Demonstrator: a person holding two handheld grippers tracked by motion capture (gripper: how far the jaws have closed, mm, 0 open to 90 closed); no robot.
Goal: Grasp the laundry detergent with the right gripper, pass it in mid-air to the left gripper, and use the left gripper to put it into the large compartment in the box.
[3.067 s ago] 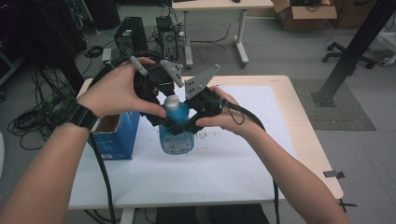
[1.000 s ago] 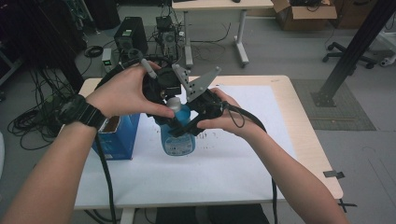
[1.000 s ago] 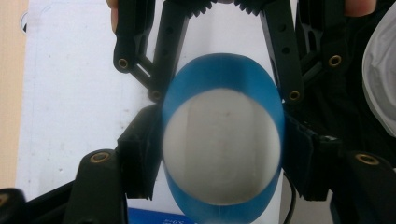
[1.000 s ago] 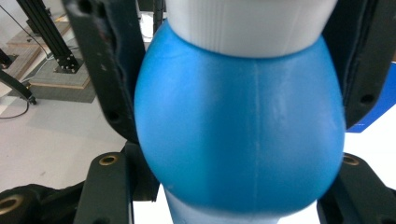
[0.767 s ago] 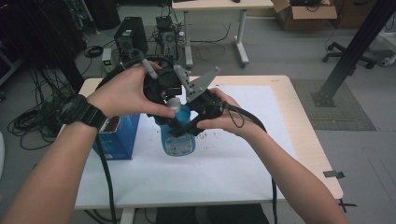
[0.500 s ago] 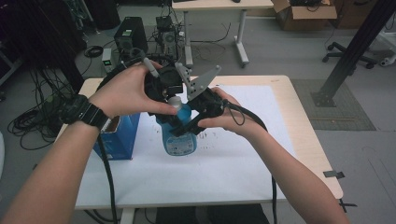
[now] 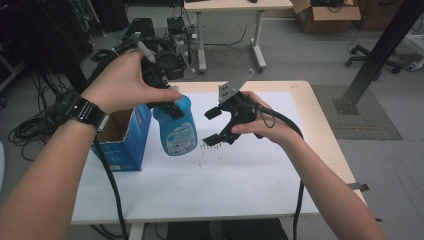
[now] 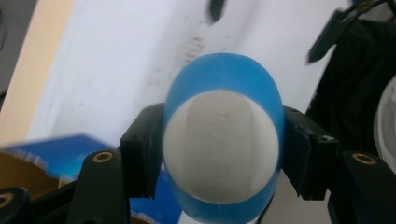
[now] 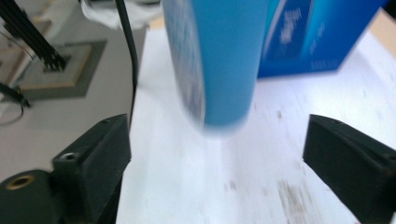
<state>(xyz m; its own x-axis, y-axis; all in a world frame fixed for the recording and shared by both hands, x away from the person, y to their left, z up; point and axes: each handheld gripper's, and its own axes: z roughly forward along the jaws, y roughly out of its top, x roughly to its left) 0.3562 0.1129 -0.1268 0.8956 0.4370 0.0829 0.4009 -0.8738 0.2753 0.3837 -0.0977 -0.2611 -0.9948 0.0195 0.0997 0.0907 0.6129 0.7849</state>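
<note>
White-covered bench [image 7: 240, 190]: left claw [image 7: 172, 106] clamps blue bottle [image 7: 176, 131], lifted clear; right claw [image 7: 216, 126] spread, empty; placement outstanding.

Blue bottle [image 9: 219, 60] blurred, top cut off; label print unreadable.

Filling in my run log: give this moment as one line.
left tongs: shut on blue plastic bottle, lifted | right tongs: open, apart from it | blue cardboard box: open, on table

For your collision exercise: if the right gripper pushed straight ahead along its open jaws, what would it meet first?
Probably the blue bottle, hanging between the right gripper's open jaws; the blue box looks farther off.
</note>
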